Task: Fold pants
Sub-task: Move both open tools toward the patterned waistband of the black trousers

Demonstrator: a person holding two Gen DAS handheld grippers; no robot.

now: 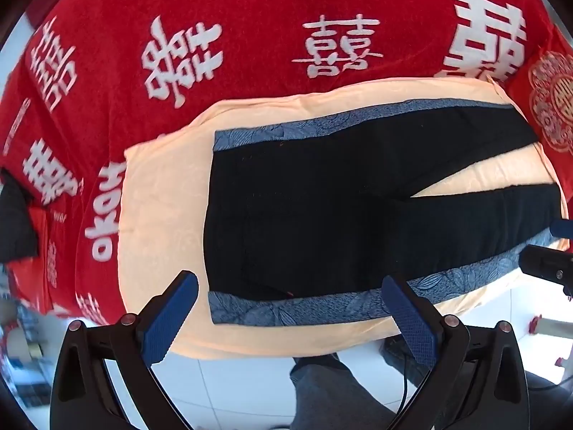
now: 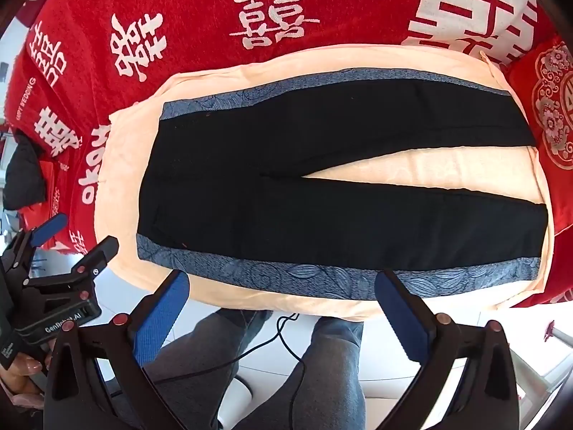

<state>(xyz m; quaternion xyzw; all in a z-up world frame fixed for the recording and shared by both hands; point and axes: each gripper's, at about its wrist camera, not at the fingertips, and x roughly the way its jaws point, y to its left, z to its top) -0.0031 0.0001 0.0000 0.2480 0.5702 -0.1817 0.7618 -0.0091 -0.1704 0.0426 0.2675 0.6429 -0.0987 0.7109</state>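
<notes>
Splayed gripper [image 1: 290, 308] over flat black pants [image 1: 322, 208]

White tiled floor [image 1: 229, 387], daylit.

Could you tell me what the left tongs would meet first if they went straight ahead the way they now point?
Most likely the pants: the open left tongs aim over the near edge of the peach cloth at the blue side stripe by the waist. Depth is unclear, so they might touch the cloth edge first.

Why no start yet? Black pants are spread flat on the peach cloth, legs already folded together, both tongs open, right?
Not quite: the pants lie on the peach cloth with legs spread apart in a V, as the right wrist view shows. Both left tongs and right tongs are open.
</notes>
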